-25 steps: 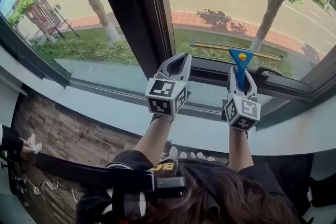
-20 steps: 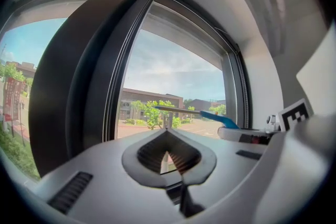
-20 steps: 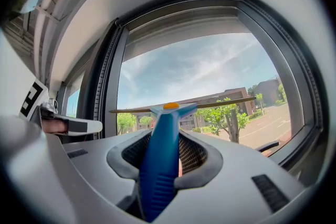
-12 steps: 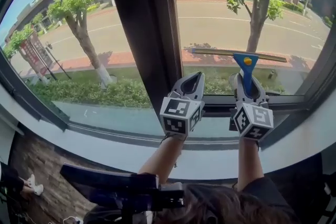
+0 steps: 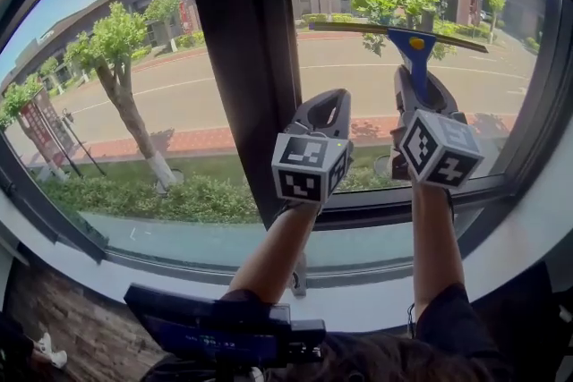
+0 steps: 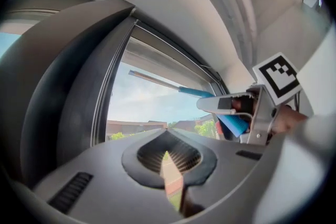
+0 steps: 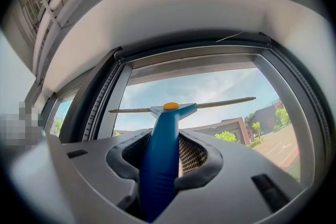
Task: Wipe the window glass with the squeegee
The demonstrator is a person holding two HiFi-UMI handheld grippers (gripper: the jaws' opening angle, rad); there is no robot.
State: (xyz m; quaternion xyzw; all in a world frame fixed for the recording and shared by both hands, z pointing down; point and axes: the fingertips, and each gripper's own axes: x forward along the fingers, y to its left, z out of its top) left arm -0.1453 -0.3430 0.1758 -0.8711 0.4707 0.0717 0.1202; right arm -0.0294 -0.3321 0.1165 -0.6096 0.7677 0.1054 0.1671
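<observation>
Gripping the blue squeegee point(image 5: 411, 46) by its handle, right gripper point(image 5: 417, 78) clenched tight on it, blade lying level across the upper part of the right window glass point(image 5: 354, 76), left gripper point(image 5: 331, 99) jaws closed together on nothing, held up just beside the dark window frame point(image 5: 235, 58).

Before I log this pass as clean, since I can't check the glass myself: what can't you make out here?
- Whether the squeegee blade touches the glass: no view is side-on.
- Streaks or water on the glass: too faint, all views.
- Squeegee handle's end: right gripper view, buried in the right gripper.
</observation>
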